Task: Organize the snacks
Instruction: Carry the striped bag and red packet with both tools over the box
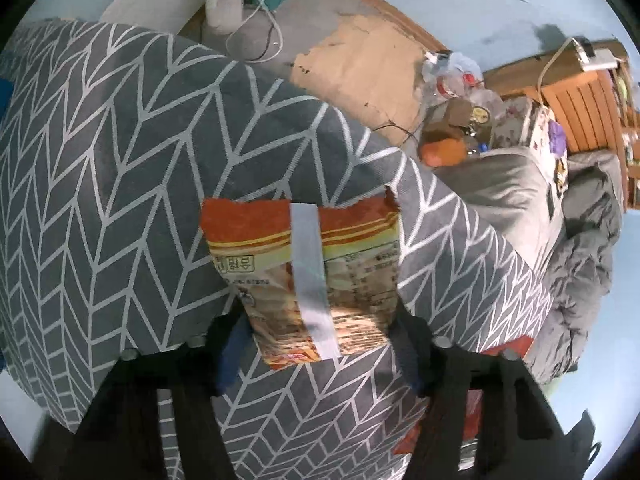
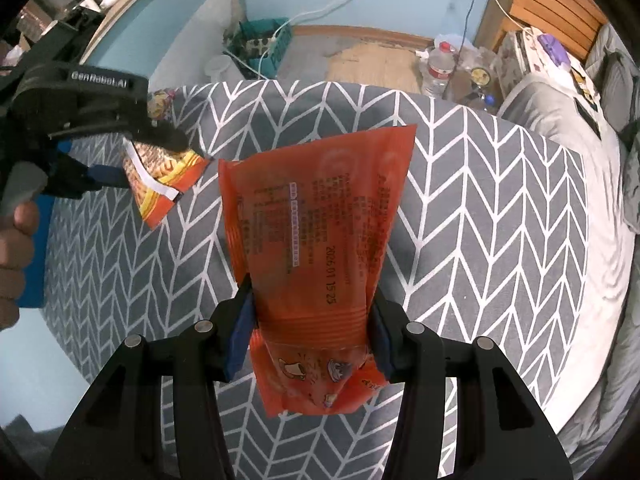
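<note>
My left gripper [image 1: 320, 344] is shut on a red and yellow snack packet [image 1: 340, 264] with a pale seam strip, held above the grey chevron cloth [image 1: 120, 160]. The same gripper [image 2: 132, 152] and its packet [image 2: 160, 184] show at the left of the right wrist view. My right gripper [image 2: 312, 328] is shut on an orange snack packet [image 2: 320, 240], printed back side up, held above the cloth [image 2: 480, 220]. A red packet edge [image 1: 508, 350] shows past my left gripper's right finger.
The cloth covers a low surface. Beyond it on the floor are a teal basket [image 2: 264, 40], a white cup [image 1: 224, 0], bottles [image 2: 438, 64] and cardboard [image 1: 360, 68]. A bed with grey bedding [image 2: 560, 128] and a wooden headboard [image 2: 552, 4] is at the right.
</note>
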The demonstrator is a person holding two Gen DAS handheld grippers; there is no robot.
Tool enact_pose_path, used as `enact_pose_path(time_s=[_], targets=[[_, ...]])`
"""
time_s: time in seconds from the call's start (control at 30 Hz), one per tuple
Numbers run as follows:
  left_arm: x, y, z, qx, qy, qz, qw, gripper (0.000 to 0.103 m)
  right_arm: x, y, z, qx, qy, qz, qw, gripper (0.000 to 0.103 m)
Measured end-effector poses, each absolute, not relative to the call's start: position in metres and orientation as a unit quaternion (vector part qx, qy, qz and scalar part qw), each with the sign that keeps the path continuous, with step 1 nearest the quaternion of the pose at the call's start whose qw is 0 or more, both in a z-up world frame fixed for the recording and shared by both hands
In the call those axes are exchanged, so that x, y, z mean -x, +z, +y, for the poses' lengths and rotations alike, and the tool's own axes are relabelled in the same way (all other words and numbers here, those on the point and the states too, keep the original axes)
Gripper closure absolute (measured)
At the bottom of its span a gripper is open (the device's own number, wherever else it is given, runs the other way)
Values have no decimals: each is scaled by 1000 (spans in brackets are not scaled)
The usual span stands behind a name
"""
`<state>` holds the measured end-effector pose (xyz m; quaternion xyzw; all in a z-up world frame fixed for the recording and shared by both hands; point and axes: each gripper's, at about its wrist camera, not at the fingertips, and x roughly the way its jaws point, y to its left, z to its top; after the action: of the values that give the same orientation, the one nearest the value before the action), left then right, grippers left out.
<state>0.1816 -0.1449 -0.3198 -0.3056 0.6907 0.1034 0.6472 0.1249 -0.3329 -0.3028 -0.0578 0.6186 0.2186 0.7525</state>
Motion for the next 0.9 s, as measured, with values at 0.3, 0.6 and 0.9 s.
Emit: enact_pose_path(time_s=[0.3, 0.6, 0.9], targets=[[-167, -306, -144, 232, 64, 699, 673, 57, -129, -298, -329, 48, 214, 618, 755, 54], [-137, -285, -135, 167, 38, 695, 699, 59, -123, -277, -320, 39, 211, 610, 763, 54], [-109, -255, -125, 122, 18, 683, 720, 59, -117, -255, -308, 42, 209, 600, 771, 54]])
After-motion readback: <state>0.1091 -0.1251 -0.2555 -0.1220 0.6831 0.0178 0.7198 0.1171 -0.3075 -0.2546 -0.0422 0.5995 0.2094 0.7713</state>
